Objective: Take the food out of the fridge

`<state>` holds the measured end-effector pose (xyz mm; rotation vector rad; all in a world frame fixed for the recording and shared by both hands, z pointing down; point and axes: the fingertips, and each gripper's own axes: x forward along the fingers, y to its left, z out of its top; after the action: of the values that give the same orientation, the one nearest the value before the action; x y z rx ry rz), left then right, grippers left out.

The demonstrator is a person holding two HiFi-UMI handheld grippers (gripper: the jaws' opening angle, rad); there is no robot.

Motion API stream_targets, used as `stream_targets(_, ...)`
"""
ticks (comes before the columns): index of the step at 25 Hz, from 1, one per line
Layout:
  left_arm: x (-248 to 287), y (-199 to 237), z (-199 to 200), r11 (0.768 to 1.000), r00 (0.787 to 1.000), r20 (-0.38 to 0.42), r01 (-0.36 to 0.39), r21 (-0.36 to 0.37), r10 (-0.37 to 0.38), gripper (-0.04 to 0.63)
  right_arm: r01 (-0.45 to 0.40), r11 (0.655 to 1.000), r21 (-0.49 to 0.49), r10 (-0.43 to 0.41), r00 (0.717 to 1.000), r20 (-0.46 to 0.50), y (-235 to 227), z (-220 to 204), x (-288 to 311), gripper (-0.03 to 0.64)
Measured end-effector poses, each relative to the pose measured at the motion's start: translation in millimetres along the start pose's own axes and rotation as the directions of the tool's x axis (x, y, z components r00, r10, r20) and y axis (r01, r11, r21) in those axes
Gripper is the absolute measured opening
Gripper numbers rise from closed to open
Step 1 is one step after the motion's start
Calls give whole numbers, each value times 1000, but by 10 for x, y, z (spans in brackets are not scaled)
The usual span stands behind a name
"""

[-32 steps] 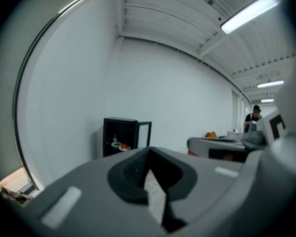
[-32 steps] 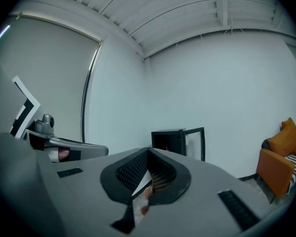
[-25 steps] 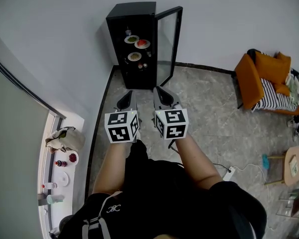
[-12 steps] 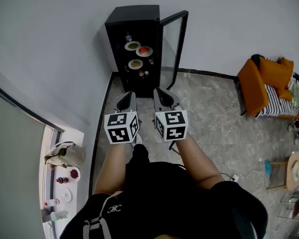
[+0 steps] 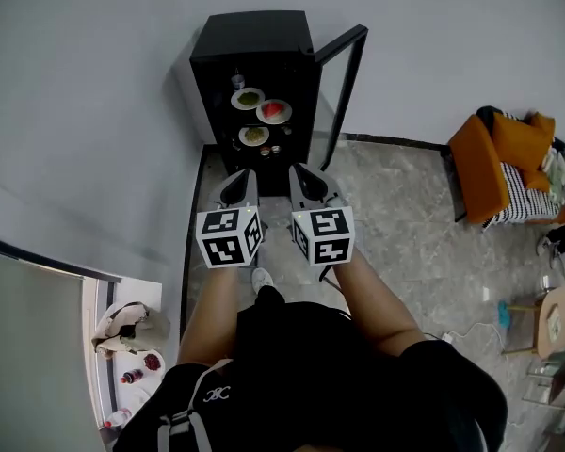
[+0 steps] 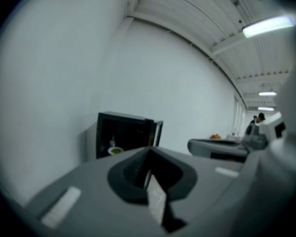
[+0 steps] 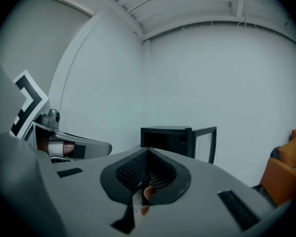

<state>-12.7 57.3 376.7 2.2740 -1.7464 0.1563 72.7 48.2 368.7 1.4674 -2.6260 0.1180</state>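
Note:
A small black fridge (image 5: 250, 55) stands against the wall with its glass door (image 5: 344, 83) swung open to the right. On its shelves sit a plate of green food (image 5: 248, 98), a plate of red food (image 5: 274, 111) and a lower green plate (image 5: 254, 136). My left gripper (image 5: 244, 177) and right gripper (image 5: 299, 171) are held side by side, both shut and empty, pointing at the fridge from some way off. In the left gripper view the fridge (image 6: 123, 132) lies beyond the shut jaws of the left gripper (image 6: 149, 149). The right gripper (image 7: 148, 151) faces the fridge (image 7: 172, 138) too.
An orange armchair (image 5: 494, 163) with a striped cushion stands at the right. A counter with a bag (image 5: 127, 326) and bottles runs along the lower left. A power strip (image 5: 443, 335) with its cable lies on the stone floor. A stool (image 5: 557, 318) is at far right.
The fridge has grown larger and slid lower in the head view as the person walks toward it. The counter has dropped toward the lower left. Both grippers stay shut, side by side.

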Motion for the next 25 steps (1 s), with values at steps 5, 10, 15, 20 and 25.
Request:
stream_targets(5,437,442,157,1000,1000,-19,22,-15,-23,-2,16,1000,-2,-16,1000,-20,-25,93,634,-11)
stream_targets(10,818,844,278,999,999,-34,41,-34,-42,-2,39,998,-45,-41,999,-32,5,187,1185,-11)
stream_targets(15,1142,1128,334,996,997,-41,67,-58,-69,-2,62,996,-65,-66,996,-61,-12,181,1634,-11)
stream_targets(20,1403,1288,310,992,994,-60,91,-85,-97,-2,73,992,-105,-83,992,-99,-26,108,1914,-11)
stream_targets(25,1628,1292,111,984,985,-104,122,-131,-136,-2,100,991,-90,-111,984,-137,-194,-53,2035,-11)
